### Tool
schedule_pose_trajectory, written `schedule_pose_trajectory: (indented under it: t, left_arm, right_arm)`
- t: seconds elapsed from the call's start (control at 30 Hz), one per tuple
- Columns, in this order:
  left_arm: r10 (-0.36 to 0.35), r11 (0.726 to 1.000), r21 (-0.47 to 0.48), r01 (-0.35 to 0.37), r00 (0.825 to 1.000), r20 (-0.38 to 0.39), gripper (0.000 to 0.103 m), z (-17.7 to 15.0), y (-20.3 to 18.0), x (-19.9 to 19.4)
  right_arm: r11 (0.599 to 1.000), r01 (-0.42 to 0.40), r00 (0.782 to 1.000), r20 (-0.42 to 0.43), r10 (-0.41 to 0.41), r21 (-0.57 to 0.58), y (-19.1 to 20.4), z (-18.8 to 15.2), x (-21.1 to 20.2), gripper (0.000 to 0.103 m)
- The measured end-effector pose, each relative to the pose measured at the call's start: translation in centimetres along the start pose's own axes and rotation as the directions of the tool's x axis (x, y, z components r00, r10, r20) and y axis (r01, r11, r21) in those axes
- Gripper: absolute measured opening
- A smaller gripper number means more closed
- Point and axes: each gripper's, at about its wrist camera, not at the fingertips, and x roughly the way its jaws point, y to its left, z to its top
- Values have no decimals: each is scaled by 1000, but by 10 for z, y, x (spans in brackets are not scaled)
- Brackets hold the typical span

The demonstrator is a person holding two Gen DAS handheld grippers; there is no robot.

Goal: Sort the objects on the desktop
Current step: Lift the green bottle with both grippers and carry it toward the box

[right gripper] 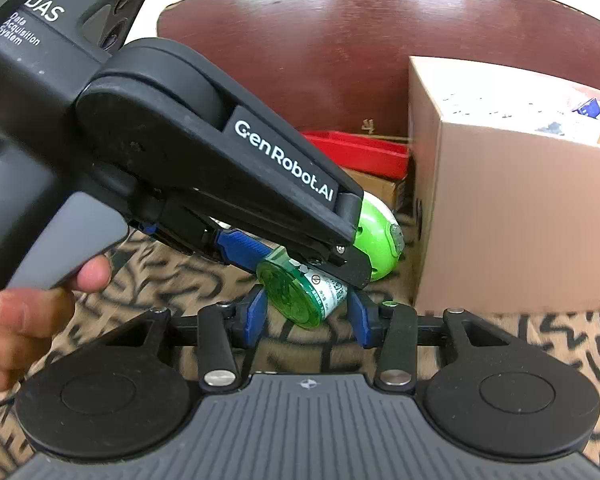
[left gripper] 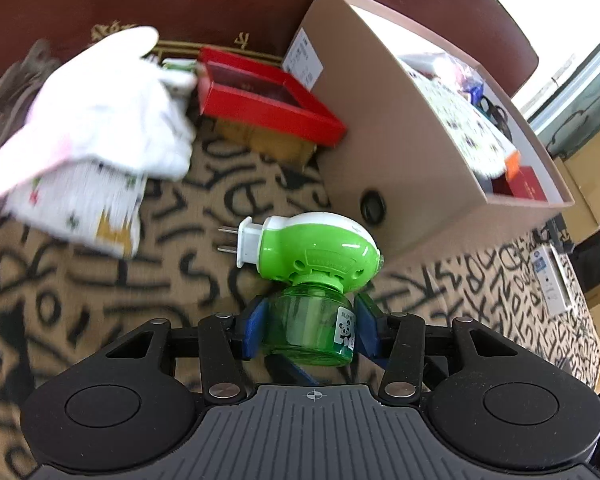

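A green and white plug-in mosquito repeller [left gripper: 312, 252] with a clear green bottle [left gripper: 312, 328] is held above the patterned cloth. My left gripper [left gripper: 310, 330] is shut on the bottle, blue pads on both sides. In the right wrist view the left gripper body [right gripper: 204, 160] crosses from the upper left, holding the repeller [right gripper: 376, 236] by its bottle [right gripper: 300, 292]. My right gripper [right gripper: 306, 316] is open, its blue fingers either side of the bottle's base without clearly touching it.
A tan cardboard box [left gripper: 404, 128] with mixed items stands right of the repeller, also seen in the right wrist view [right gripper: 512, 220]. A red tray [left gripper: 268, 100] on a small carton lies behind. A white-gloved hand [left gripper: 108, 108] moves at the left. Dark wooden backrest [right gripper: 340, 40] behind.
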Motion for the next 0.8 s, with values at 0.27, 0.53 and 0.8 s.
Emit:
schedule_pose_trajectory:
  t: [0.27,0.53,0.8]
  left_arm:
    - [35,999,1,-35,999,4,56,-60,-26,-24]
    - [34,999,-4,-34,999,-13,56,-105,-50,-38]
    - [86,995,42,-85,996,-6,77,-101,-59,-41]
  right_arm:
    - [996,-76,996,-48,74,-51,8,-38,-52,44]
    - [992,-111,992,-69,107,-62,15,-77,-102,45]
    - [994,-107,993,-50,106,-31,20,-72,-103,64]
